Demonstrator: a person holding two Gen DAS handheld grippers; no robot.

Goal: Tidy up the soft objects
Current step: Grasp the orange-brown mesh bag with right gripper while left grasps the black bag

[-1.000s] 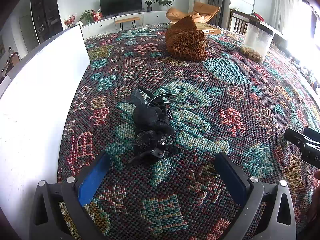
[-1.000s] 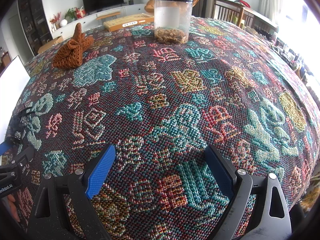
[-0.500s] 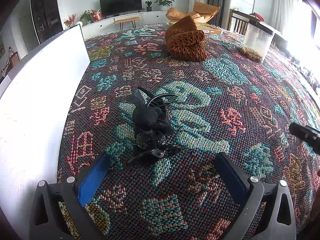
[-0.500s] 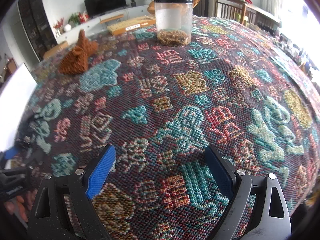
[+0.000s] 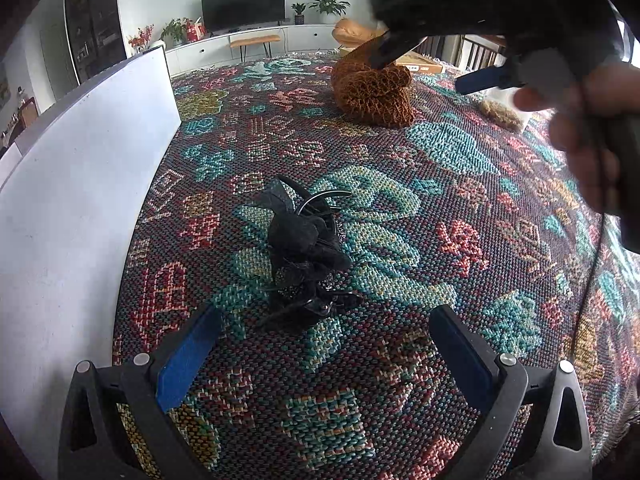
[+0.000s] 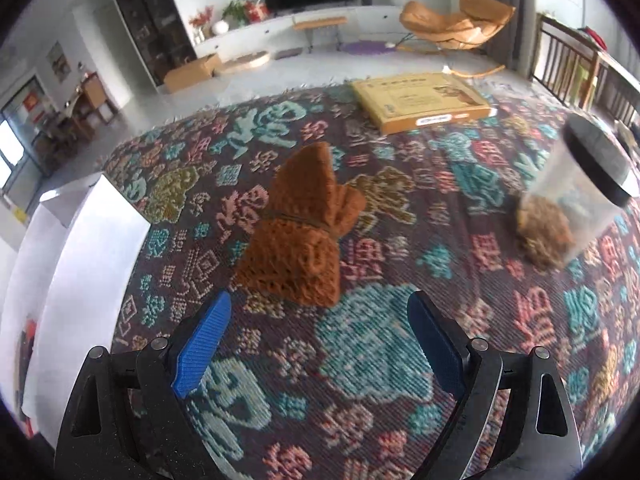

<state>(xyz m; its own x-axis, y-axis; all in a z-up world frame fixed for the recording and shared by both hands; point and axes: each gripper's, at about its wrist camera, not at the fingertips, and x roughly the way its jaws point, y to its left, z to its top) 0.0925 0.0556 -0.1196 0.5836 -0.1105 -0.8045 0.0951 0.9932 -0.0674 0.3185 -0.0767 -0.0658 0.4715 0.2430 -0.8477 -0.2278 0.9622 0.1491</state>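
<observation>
Two soft things lie on the patterned tabletop (image 5: pixel 460 208): one black bundle (image 5: pixel 302 258) and one brown knitted piece (image 6: pixel 298 236). The left gripper (image 5: pixel 324 356) hangs with its jaws wide apart — the bundle just ahead of them, untouched. The right gripper (image 6: pixel 318 338), also spread and empty, faces the knitted piece. One lidded clear jar (image 6: pixel 572 204) and one flat yellow box (image 6: pixel 424 100) stand farther off — one white board (image 5: pixel 80 184) lines the left edge.
</observation>
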